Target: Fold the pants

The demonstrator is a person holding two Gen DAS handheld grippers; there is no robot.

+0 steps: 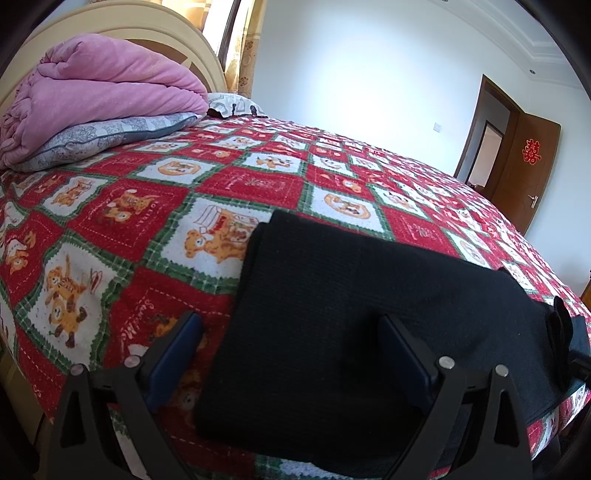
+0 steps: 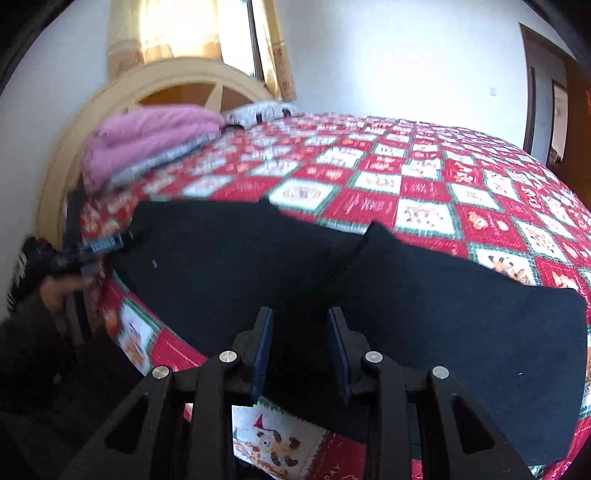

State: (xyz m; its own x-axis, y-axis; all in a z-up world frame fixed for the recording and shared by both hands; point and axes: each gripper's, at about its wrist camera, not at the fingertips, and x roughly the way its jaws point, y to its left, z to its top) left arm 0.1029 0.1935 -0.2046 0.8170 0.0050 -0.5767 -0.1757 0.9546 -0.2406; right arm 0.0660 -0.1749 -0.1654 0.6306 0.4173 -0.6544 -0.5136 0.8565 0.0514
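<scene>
Black pants lie flat on the red patterned quilt near the bed's front edge. My left gripper is open, its fingers spread over the left end of the pants, one finger over the quilt and one over the cloth. In the right wrist view the pants stretch across the quilt, with a raised fold near the middle. My right gripper is open with a narrower gap, just above the near edge of the pants. The left gripper shows at far left, by the pants' end.
A folded pink blanket on grey pillows lies at the head of the bed by the cream headboard. A brown door stands open at the far right. A curtained window is behind the headboard.
</scene>
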